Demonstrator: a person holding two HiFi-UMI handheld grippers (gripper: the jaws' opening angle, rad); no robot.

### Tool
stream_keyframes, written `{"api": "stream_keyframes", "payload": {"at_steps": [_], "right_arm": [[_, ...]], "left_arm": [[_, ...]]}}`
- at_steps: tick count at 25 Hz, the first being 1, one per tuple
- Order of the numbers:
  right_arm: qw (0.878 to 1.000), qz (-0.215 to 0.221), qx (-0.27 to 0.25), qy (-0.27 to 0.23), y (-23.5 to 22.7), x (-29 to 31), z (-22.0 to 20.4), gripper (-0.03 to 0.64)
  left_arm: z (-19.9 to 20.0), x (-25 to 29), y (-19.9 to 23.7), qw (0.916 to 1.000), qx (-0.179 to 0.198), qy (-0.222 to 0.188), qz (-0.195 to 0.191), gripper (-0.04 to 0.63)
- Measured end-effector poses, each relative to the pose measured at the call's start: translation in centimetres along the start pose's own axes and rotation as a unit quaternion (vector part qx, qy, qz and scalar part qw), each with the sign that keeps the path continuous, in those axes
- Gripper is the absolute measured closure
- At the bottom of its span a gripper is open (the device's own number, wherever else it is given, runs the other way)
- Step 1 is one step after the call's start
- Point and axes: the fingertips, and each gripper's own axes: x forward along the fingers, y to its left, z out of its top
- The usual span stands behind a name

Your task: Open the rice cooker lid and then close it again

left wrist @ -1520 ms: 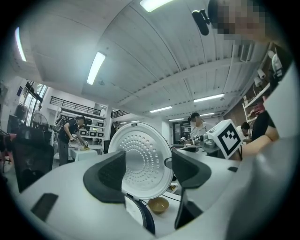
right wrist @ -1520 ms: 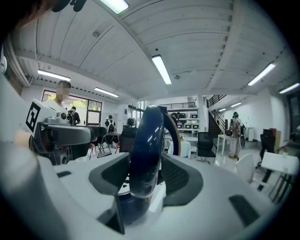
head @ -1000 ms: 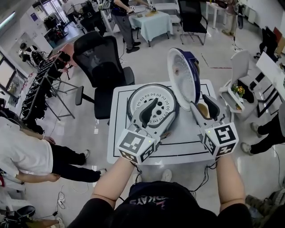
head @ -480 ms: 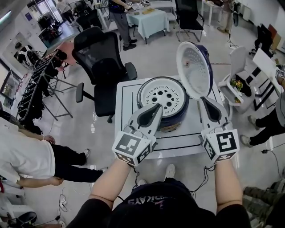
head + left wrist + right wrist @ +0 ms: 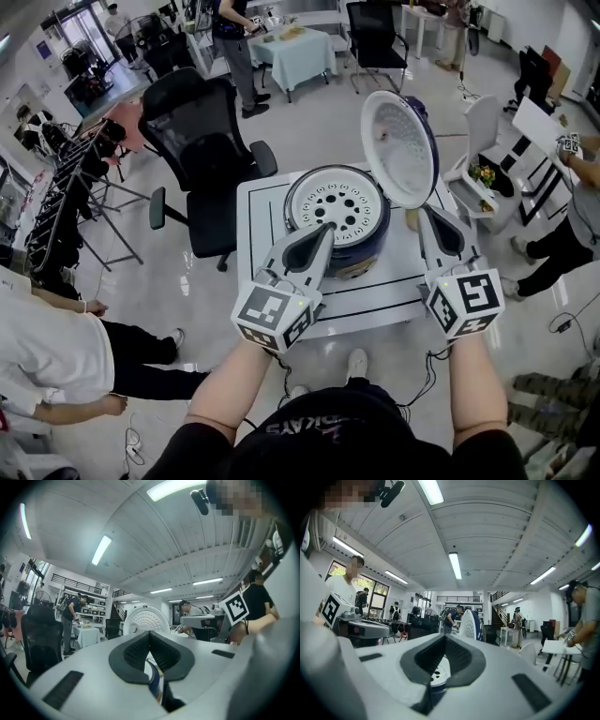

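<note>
The navy rice cooker (image 5: pixel 364 255) stands on a small white table (image 5: pixel 375 302) with its white perforated inner plate (image 5: pixel 339 204) showing. Its lid (image 5: pixel 398 150) is raised upright at the cooker's right side. My left gripper (image 5: pixel 327 228) is shut and empty, its tip at the cooker's front rim. My right gripper (image 5: pixel 424 212) is also shut and empty, just below the lid's lower edge. The left gripper view shows the shut left gripper (image 5: pixel 150 634) with the lid (image 5: pixel 146 619) beyond it. In the right gripper view the right gripper (image 5: pixel 444 637) points past the lid (image 5: pixel 471 623), seen edge-on.
A black office chair (image 5: pixel 202 141) stands behind the table on the left. A white chair with flowers (image 5: pixel 483 150) is at the right. People stand or sit around: one at the left (image 5: pixel 56 337), one at the right (image 5: pixel 567 234). A metal rack (image 5: pixel 66 187) lines the left side.
Both grippers' jaws have gone from open to shut, with nothing in them. Both hands have drawn back a little from the cooker. The lid stays upright.
</note>
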Motion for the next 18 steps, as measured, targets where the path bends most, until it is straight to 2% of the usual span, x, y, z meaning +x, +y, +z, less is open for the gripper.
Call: {"api": "stream_keyframes", "payload": {"at_steps": [12,18], "right_arm": [[0.999,-0.006,0.032,-0.032,-6.2,0.4,0.7,0.615],[0.999,0.009,0.040,-0.028,-9.8,1.6,0.3,0.586]], "left_arm": [[0.1,4.4,-1.9,0.9999,0.015,-0.004,0.001,0.589],[0.2,7.6,-3.2,0.9998,0.022,-0.002,0.002,0.541]]}}
